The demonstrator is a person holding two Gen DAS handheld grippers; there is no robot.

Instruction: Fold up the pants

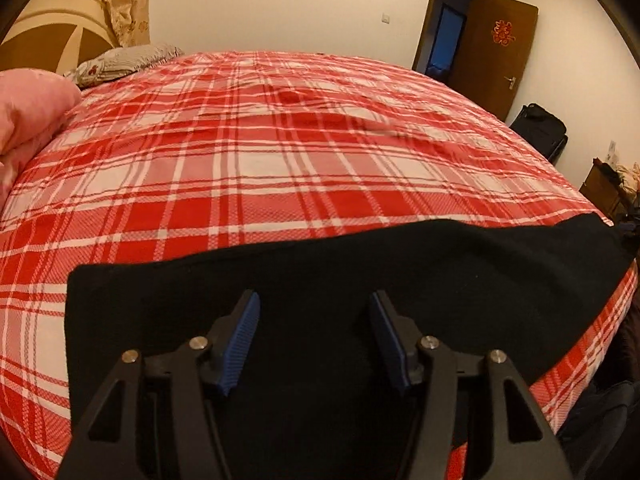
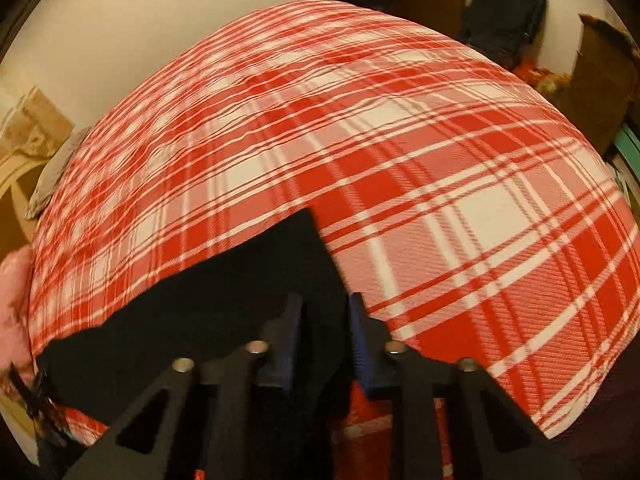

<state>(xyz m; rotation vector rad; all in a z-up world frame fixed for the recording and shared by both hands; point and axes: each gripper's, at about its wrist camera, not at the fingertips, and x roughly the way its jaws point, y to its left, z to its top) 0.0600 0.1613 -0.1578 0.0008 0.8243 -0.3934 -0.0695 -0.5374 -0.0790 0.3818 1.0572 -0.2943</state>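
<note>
The black pants (image 1: 360,272) lie flat in a long strip along the near edge of the bed (image 1: 280,152), seemingly folded lengthwise already; the crosswise folds look still to do. The left claw (image 1: 314,332) hovers spread above the pants, gripping nothing. The right claw (image 2: 326,328) is nearly pressed together at the pants' end, apparently pinching the cloth. Pink pillows (image 1: 32,108) sit beyond the pants' left end, not in the way.

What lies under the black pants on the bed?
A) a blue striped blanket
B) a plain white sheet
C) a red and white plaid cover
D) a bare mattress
C: the black pants lie flat on a red and white plaid cover that spreads across the whole bed in both wrist views.
</note>
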